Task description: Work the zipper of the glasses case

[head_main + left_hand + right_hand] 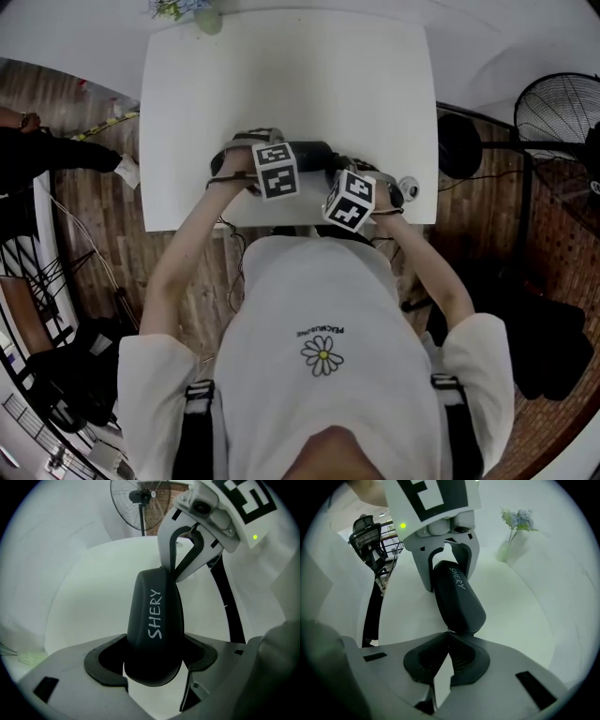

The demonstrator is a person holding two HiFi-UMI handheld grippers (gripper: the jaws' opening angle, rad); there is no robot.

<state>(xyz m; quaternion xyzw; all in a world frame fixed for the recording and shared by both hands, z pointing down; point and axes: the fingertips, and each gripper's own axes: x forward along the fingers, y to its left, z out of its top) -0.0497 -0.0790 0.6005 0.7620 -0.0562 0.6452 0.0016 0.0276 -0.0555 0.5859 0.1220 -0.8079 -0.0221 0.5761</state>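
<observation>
Your left gripper's (152, 666) fingers clamp the glasses case (154, 616) over the counter (84, 588) to brace it; your right gripper's (449, 637) fingers meet tightly at its other end, presumably pinching the zipper pull.

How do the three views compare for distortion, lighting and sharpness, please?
Head view: strong barrel distortion bows the white table, which is evenly lit and nearly washed out. Left gripper view: dark round vignette, greenish cast, and the white lettering on the glasses case is crisp. Right gripper view: same vignette and cast; the vase of flowers looks soft.
</observation>
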